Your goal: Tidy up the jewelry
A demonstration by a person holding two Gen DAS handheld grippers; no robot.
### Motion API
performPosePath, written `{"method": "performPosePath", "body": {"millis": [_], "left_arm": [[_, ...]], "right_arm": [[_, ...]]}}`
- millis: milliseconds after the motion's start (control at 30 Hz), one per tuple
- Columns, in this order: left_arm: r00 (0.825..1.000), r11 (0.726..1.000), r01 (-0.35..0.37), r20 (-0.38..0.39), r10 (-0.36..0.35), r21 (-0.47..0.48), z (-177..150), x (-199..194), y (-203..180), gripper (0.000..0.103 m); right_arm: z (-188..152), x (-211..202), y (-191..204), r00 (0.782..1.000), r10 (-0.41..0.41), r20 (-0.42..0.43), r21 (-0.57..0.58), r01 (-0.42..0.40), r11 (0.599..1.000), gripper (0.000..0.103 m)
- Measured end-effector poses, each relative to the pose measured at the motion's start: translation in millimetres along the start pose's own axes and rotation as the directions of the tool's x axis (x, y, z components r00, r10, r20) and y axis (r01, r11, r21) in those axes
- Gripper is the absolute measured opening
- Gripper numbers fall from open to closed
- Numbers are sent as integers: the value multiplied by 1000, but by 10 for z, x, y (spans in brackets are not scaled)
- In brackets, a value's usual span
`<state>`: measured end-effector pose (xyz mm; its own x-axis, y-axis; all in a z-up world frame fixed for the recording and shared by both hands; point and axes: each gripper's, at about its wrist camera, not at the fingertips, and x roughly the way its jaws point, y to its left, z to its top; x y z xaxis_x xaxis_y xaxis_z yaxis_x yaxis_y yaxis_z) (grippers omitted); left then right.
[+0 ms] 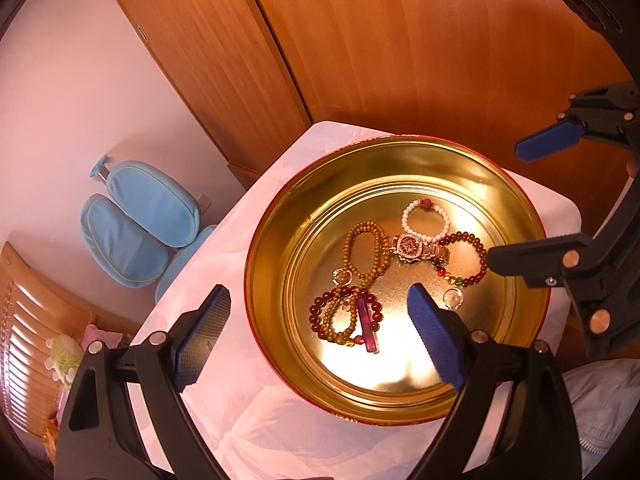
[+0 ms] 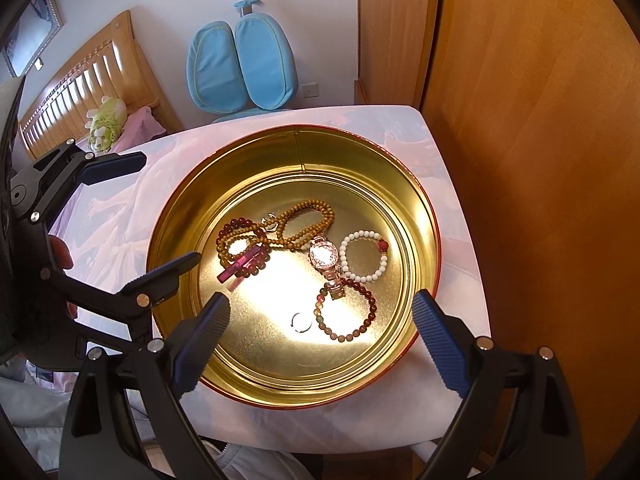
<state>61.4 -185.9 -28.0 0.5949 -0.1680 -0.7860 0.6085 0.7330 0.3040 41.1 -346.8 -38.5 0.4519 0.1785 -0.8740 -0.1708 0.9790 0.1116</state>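
Observation:
A round gold tin (image 1: 272,216) (image 2: 240,152) sits on the cloth-covered table. Inside lie a gold watch (image 1: 410,247) (image 2: 325,256), a white bead bracelet (image 1: 405,218) (image 2: 370,279), a tan wooden bead strand (image 1: 362,228) (image 2: 308,205), a dark red bracelet (image 1: 316,308) under a purple crystal (image 1: 366,320) (image 2: 240,266), a brown bracelet with coloured beads (image 1: 478,240) (image 2: 370,304), and a small ring (image 1: 452,298) (image 2: 301,322). My left gripper (image 1: 318,304) (image 2: 160,212) hovers open over the tin's left rim. Over its near right side my right gripper (image 2: 320,306) (image 1: 520,204) is open too. Neither holds anything.
The small table (image 1: 240,380) (image 2: 452,200) stands against a wooden wardrobe (image 1: 400,40) (image 2: 540,160). A blue chair (image 1: 136,216) (image 2: 240,64) is behind it, and a bed with a wooden headboard (image 2: 80,80) lies further back. Fingers of a hand (image 2: 60,252) grip the left tool.

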Motion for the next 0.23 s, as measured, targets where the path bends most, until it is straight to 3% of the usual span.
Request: {"method": "performPosePath", "body": {"millis": [233], "left_arm": [[998,999,-54,-21,54,-7,-46,-108,-40,88]], "right_arm": [[-11,-14,50,999,33,10,-28,-33,999,93]]}}
